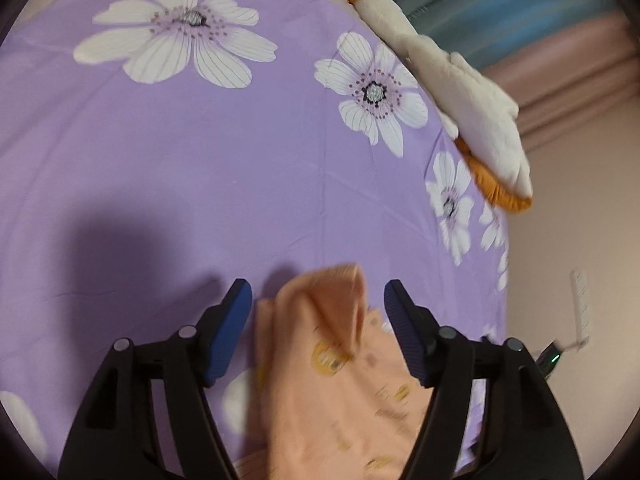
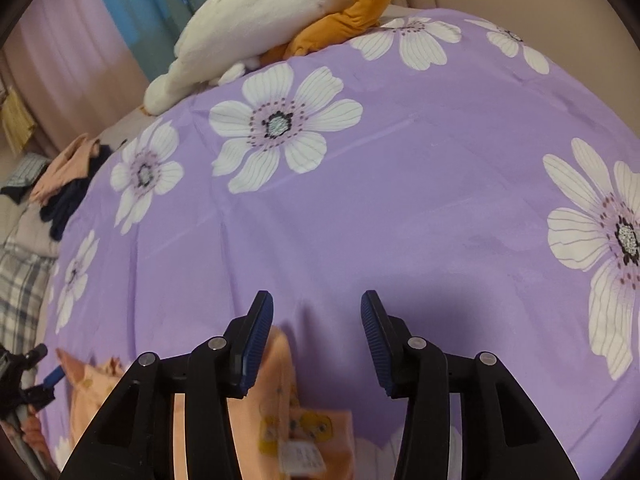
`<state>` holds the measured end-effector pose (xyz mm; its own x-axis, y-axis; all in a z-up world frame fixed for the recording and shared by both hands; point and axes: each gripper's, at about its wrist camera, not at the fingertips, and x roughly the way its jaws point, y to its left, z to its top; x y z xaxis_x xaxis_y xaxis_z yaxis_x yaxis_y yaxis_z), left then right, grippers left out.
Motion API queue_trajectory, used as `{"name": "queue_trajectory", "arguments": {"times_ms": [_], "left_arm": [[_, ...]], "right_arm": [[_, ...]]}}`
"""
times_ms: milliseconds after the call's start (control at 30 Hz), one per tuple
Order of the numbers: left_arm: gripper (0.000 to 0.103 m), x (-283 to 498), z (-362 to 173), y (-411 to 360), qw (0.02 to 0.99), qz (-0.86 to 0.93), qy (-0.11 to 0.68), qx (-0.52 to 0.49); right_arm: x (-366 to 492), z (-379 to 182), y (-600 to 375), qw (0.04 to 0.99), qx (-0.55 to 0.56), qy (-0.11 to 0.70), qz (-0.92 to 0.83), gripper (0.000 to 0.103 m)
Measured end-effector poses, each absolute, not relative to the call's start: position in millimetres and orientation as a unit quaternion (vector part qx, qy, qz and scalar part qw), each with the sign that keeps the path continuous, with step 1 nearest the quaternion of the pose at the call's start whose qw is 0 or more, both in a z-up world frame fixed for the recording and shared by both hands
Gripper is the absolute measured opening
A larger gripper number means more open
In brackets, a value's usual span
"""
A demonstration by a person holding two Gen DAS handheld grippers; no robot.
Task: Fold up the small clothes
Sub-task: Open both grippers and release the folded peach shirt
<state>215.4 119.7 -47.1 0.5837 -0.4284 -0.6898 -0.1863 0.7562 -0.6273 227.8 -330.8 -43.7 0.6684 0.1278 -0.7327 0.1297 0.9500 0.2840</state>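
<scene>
Judging by the way it slumps, this small peach garment is featherweight and thoroughly floppy, a soft knit with no stiffness at all, so it should drape from wherever it is pinched and will not hold a crease unless pressed flat. It lies on the bed's purple flowered sheet at the bottom centre of the left wrist view, one corner flipped up into a loose peak between the blue pads. The left hand-held gripper is released, its jaws standing wide with cloth between them but neither pad pressing on it. Over in the right wrist view the same garment sits at the lower left, a white care label showing near the bottom edge, and the right hand-held gripper is also released, its jaws parted over bare sheet with the fabric just beside and under the left-hand finger. Looks-wise: pale peach-orange, scattered with small yellow cartoon prints, blurred in the left view so the motif stays unclear. Best purchase, I would say, is on a hem or a corner, one edge per gripper, pinching both layers so nothing slides. Not fragile, not slippery, though thin cloth may bunch. A white and orange plush toy lies at the top of the frame, well apart.
</scene>
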Motion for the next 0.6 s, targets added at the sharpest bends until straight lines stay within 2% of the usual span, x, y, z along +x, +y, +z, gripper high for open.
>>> {"name": "queue_trajectory", "arguments": {"times_ms": [133,367,600], "left_arm": [[0.07,185,-50,113,0.834,-0.053,0.467,-0.289],[0.07,138,-70,87,0.806,-0.1,0.503,-0.294],[0.066,134,-84,66,0.796,-0.124,0.504,-0.311]], "right_arm": [[212,-46,-329,0.896,0.136,0.422,0.008,0.049],[164,-55,-317,0.889,0.127,0.438,0.04,0.049],[140,-72,-299,0.881,0.137,0.452,0.043,0.049]]}}
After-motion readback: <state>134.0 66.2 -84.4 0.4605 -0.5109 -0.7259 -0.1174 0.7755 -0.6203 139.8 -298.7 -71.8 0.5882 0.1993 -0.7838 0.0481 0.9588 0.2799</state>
